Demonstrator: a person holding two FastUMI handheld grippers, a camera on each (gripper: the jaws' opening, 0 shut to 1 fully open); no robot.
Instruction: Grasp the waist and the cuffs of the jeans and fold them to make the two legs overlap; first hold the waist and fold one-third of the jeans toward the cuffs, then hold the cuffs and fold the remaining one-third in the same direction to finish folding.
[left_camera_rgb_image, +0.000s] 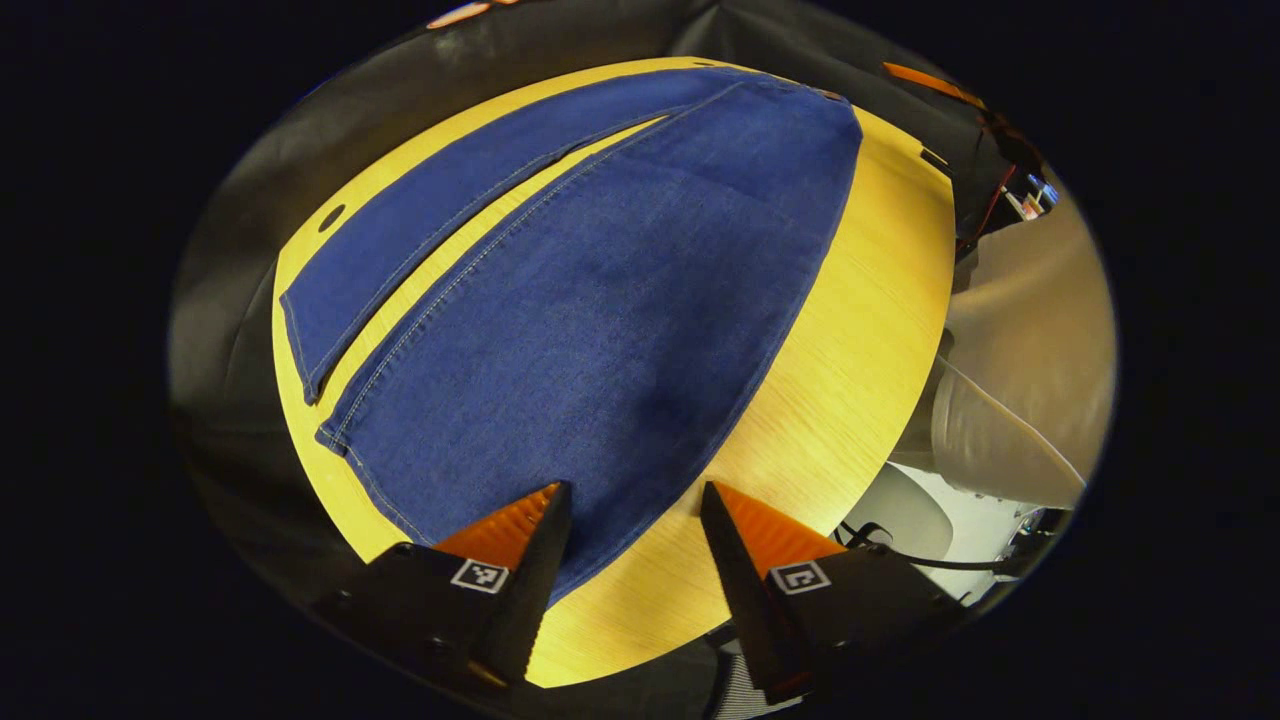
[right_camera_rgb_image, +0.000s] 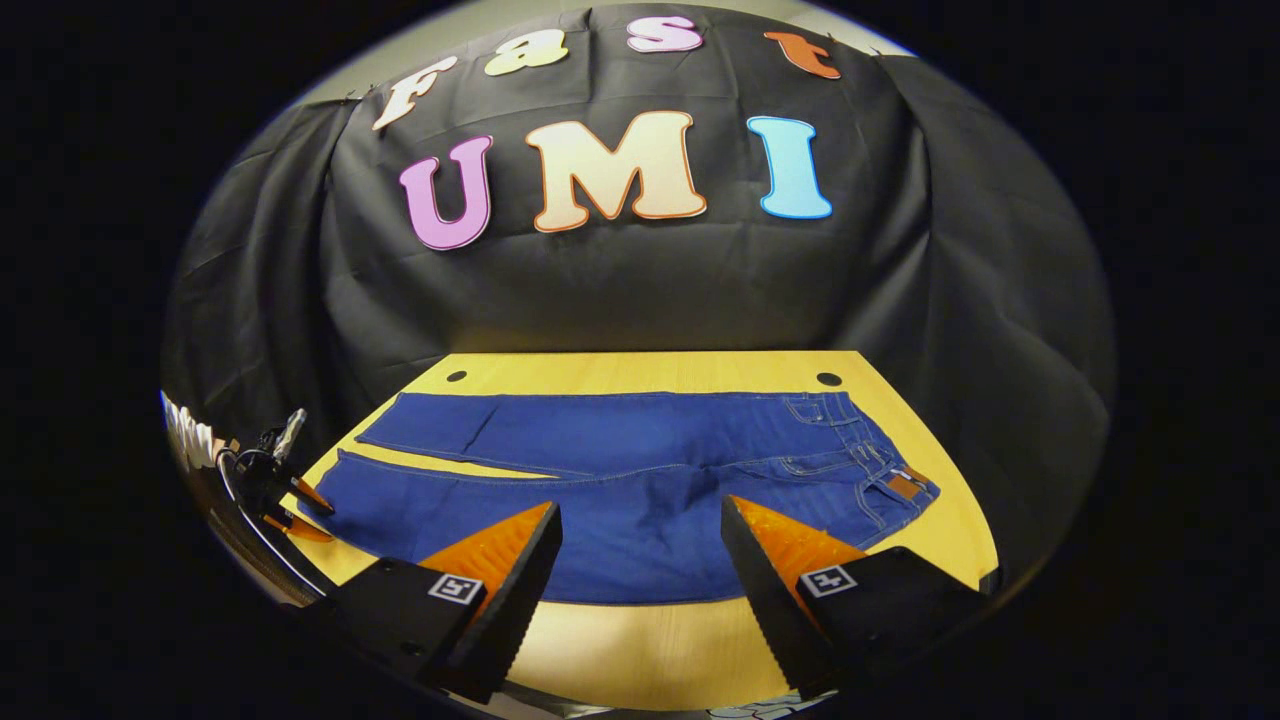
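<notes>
Blue jeans (right_camera_rgb_image: 640, 480) lie flat on the yellow table (right_camera_rgb_image: 640, 645), both legs side by side with a narrow gap between them. The waist (right_camera_rgb_image: 880, 460) with its brown patch points right, and the cuffs (right_camera_rgb_image: 370, 470) point left. My right gripper (right_camera_rgb_image: 640, 503) hangs open over the jeans' near edge around the seat, holding nothing. My left gripper (left_camera_rgb_image: 634, 490) is open above the near leg (left_camera_rgb_image: 600, 330), close to the table's edge, with the cuffs (left_camera_rgb_image: 310, 370) off to its left. It also shows small at the cuff end (right_camera_rgb_image: 285, 495) in the right gripper view.
Black cloth walls the table at the back and both sides. Two round holes (right_camera_rgb_image: 456, 377) (right_camera_rgb_image: 828, 379) sit near the table's far edge. A person's pale clothing (left_camera_rgb_image: 1030, 330), a white object (left_camera_rgb_image: 900, 515) and cables lie beyond the table edge in the left gripper view.
</notes>
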